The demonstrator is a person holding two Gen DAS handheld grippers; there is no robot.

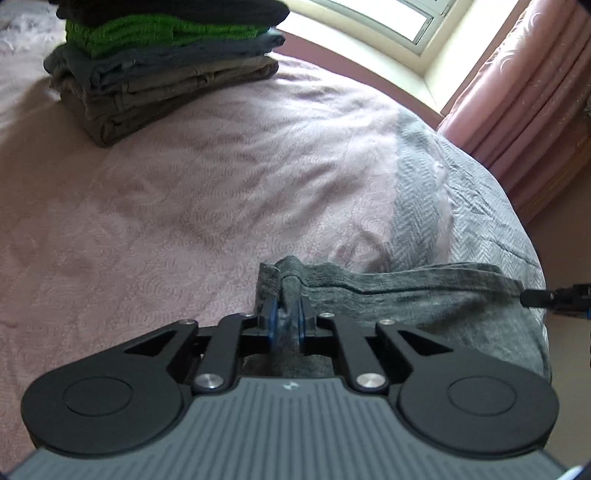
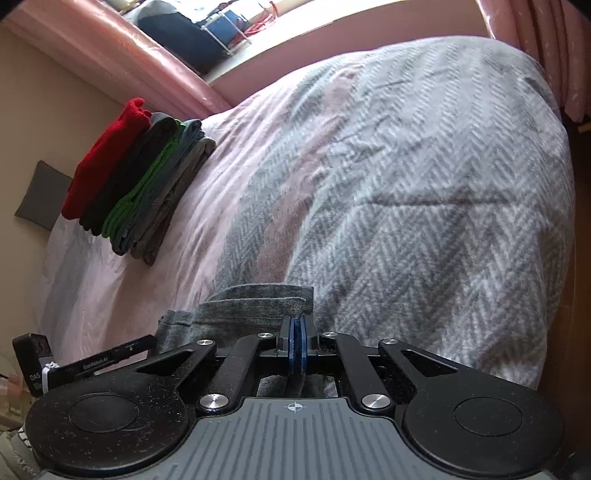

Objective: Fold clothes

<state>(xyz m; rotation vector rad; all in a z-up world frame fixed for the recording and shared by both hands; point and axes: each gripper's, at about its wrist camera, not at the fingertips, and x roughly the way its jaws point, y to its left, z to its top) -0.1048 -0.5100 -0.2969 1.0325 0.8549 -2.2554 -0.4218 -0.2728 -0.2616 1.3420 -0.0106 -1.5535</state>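
Both grippers are clamped on the same grey garment [image 1: 388, 291]: the left gripper [image 1: 287, 314] pinches one bunched end, and the right gripper [image 2: 296, 339] has the other end squeezed tight between its blue pads. The cloth is stretched between them just above the bed [image 1: 184, 184]. Further back on the pink bedspread sits a stack of folded clothes [image 2: 144, 184], red one on top.

I see a bed under a pale pink textured bedspread [image 1: 184, 192] and a grey herringbone woven blanket [image 2: 424, 206]. Daylight pours through a white-framed window [image 1: 388, 18] beside pink pleated curtains [image 1: 524, 110]; the cream wall [image 2: 33, 103] is plain.
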